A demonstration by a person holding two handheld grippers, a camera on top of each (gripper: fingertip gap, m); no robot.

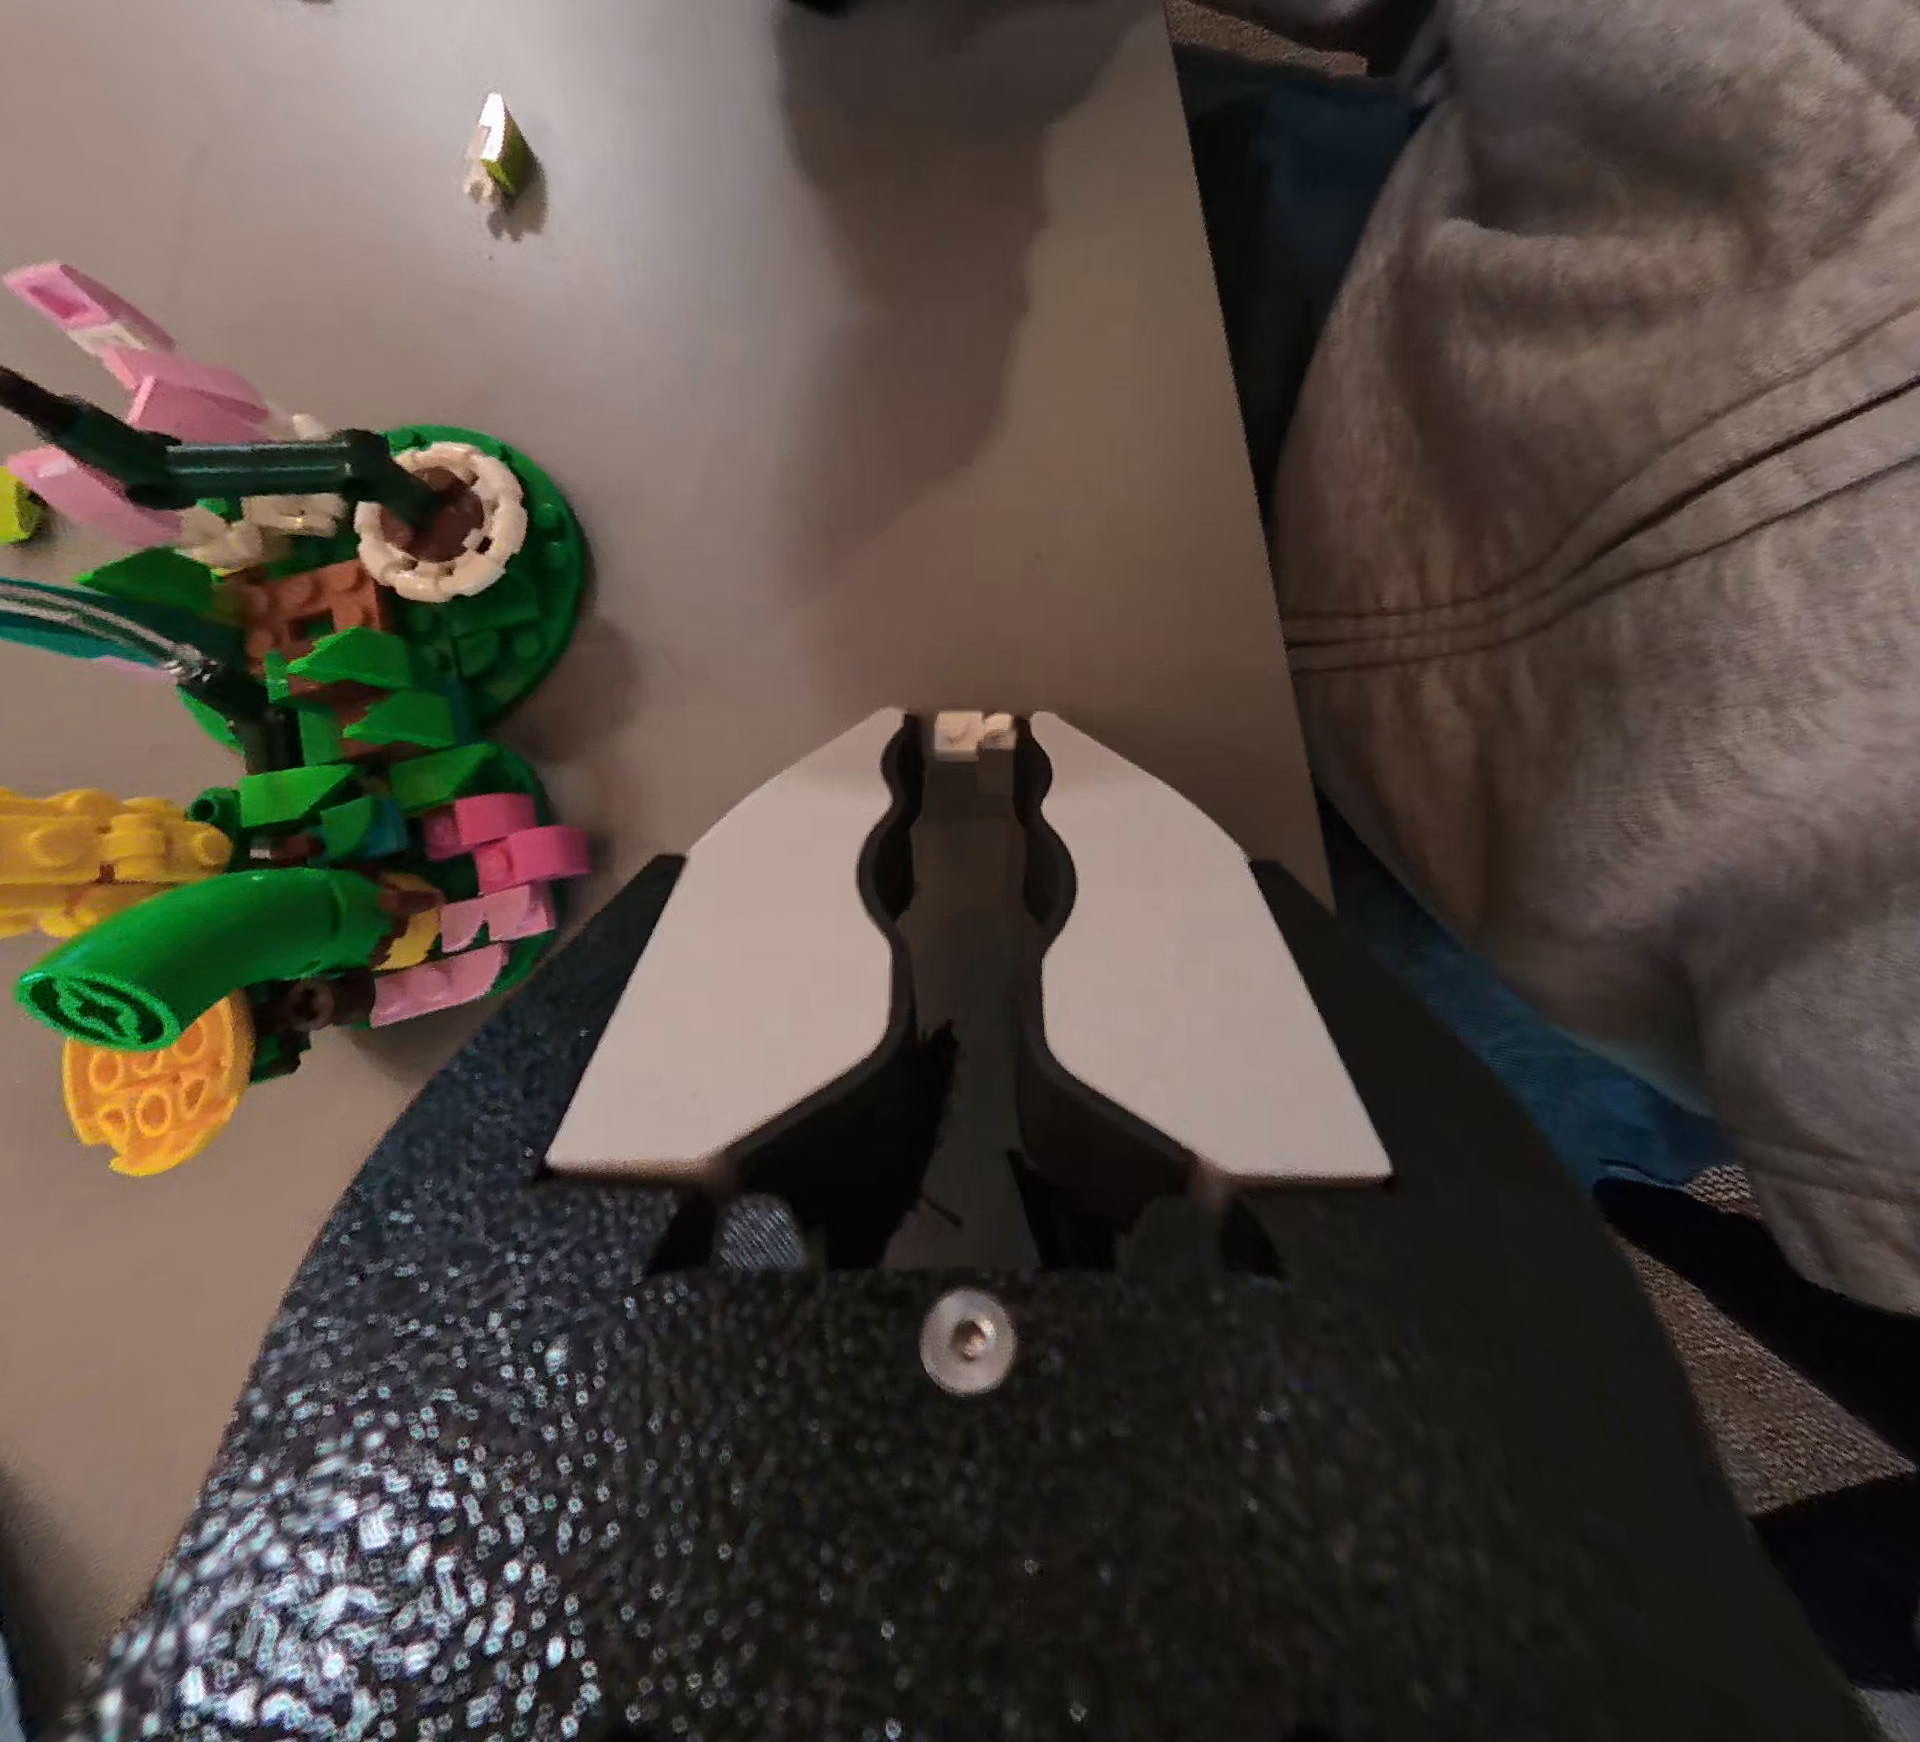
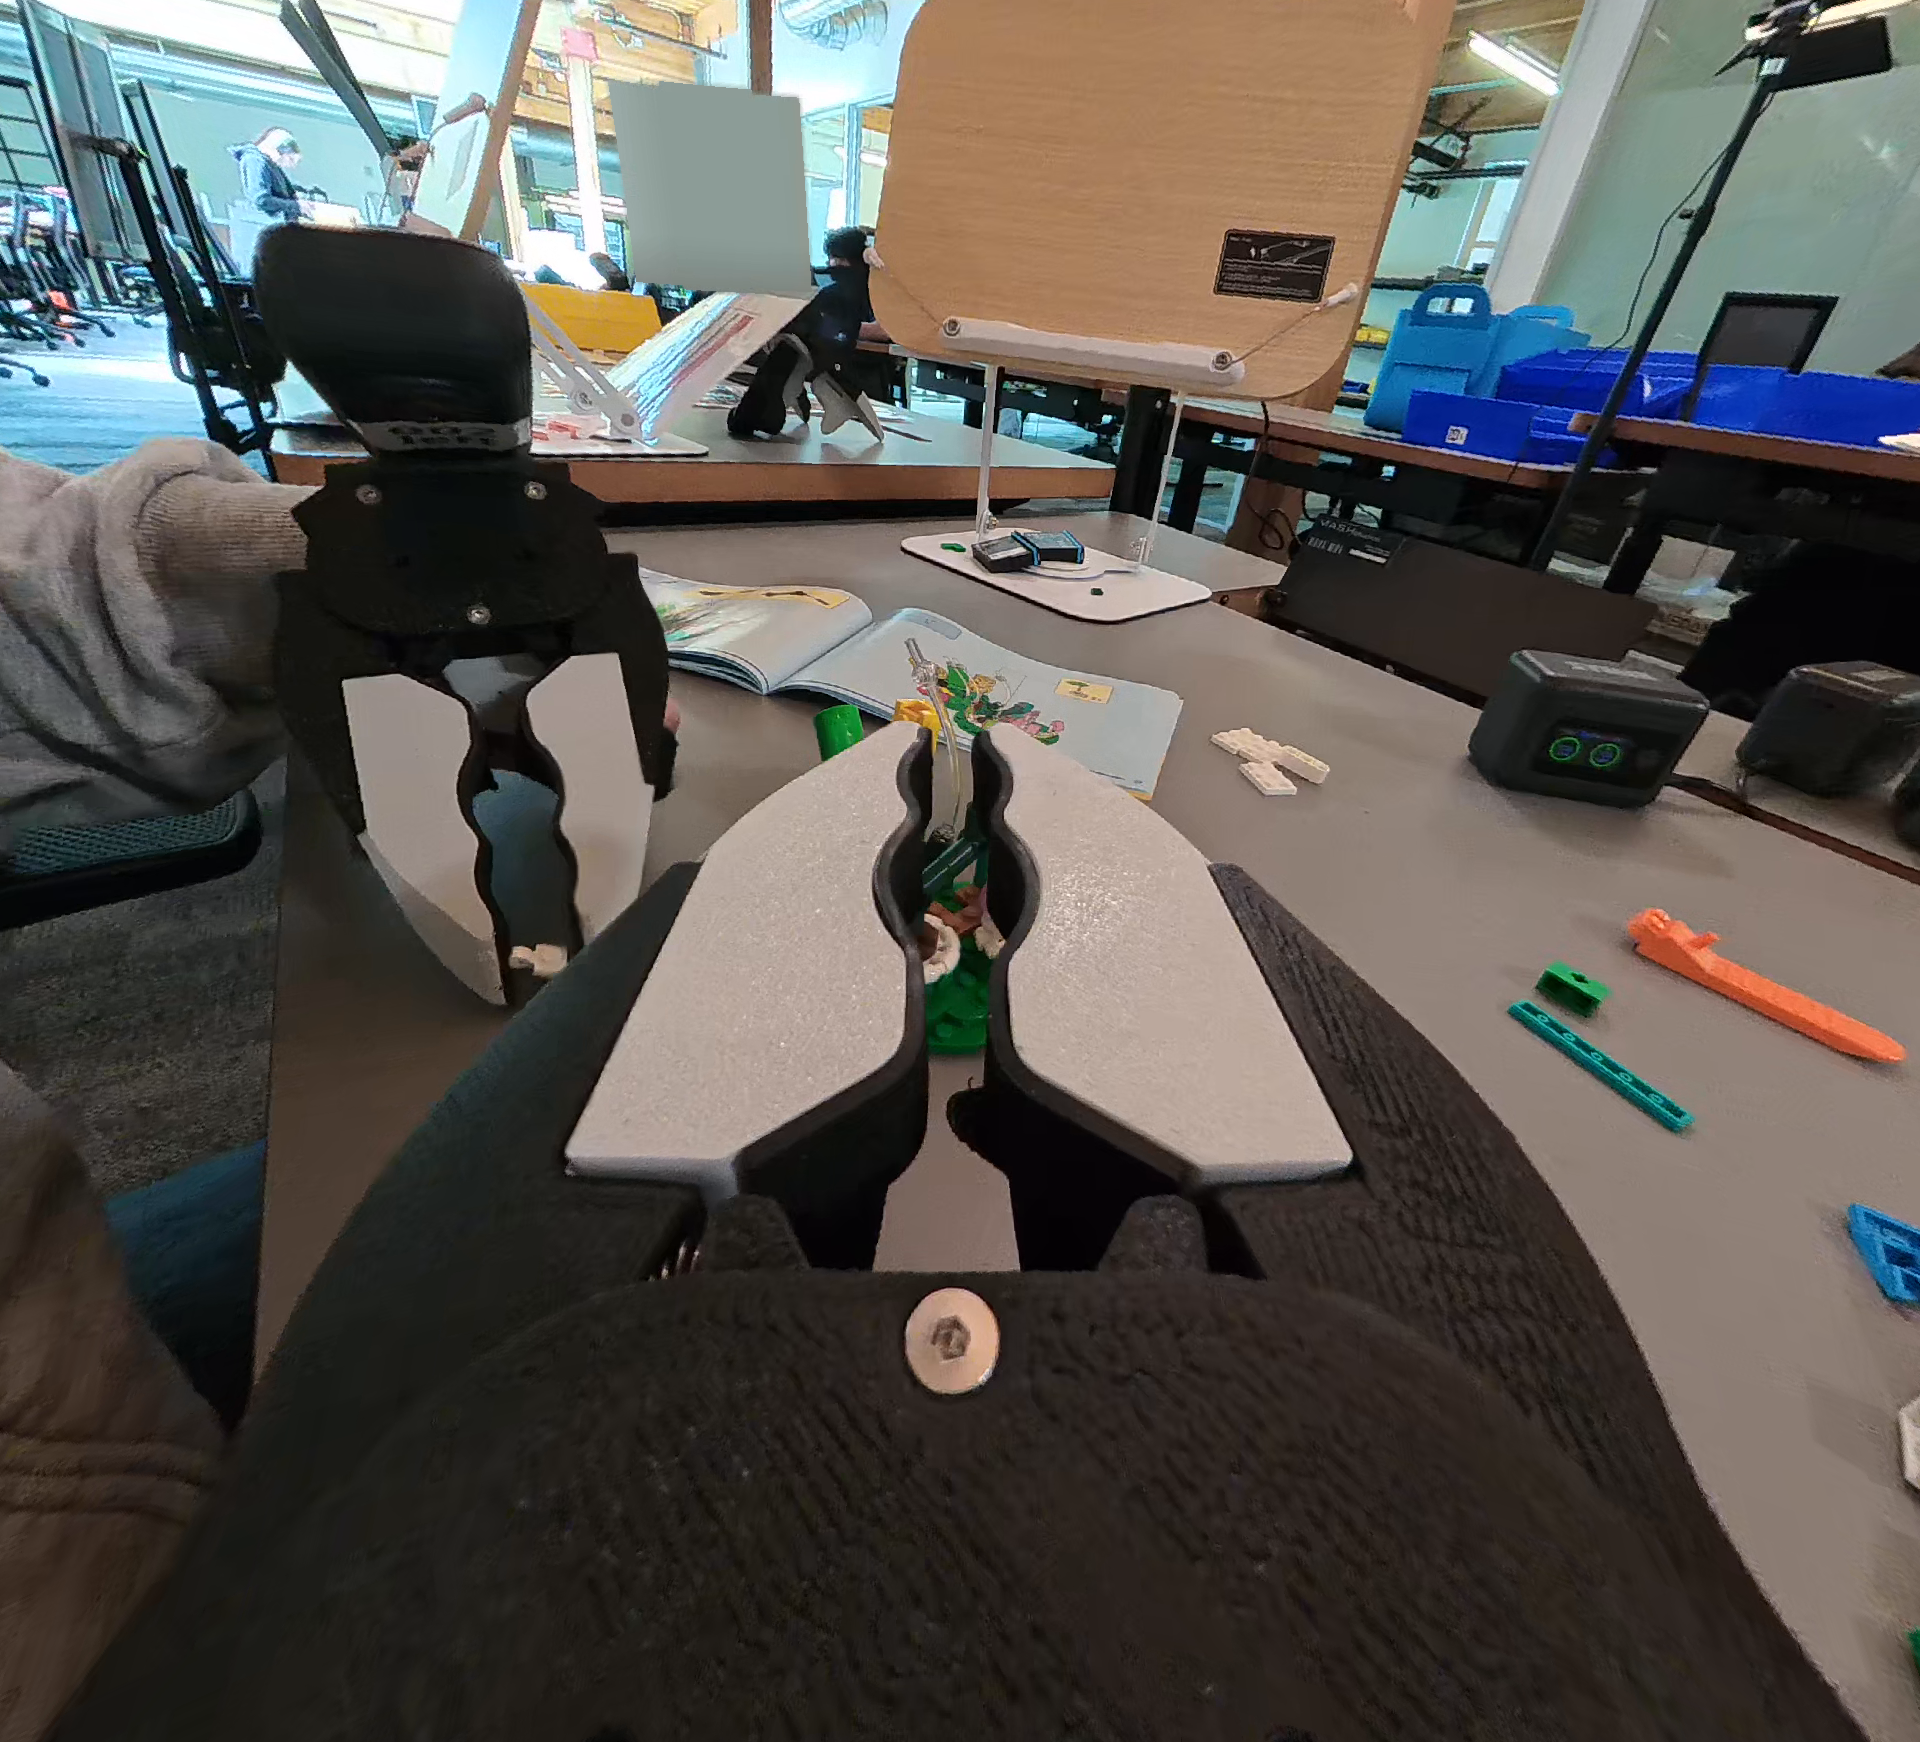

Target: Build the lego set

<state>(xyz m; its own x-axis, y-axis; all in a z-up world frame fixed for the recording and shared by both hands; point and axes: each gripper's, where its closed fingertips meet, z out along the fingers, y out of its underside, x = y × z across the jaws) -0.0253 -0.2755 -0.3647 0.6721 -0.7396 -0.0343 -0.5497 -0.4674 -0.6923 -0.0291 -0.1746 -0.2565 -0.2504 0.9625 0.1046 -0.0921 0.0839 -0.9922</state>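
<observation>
while pinching small white brick (image 1: 971, 734) at tips, left tool (image 1: 974, 726) over desk (image 1: 779, 321) edge; right tool (image 2: 951, 747) narrowed around flower model (image 2: 956, 944), contact unclear.

The left wrist view looks steeply down along its own fingers (image 1: 1122, 913) at the table (image 1: 727, 238) near its edge, close above it. The right wrist view sits low, facing level across the table (image 2: 1403, 861) into the room. Both share the flower model (image 1: 343, 684) (image 2: 951, 996); the right view also catches the left gripper (image 2: 509, 965).
</observation>
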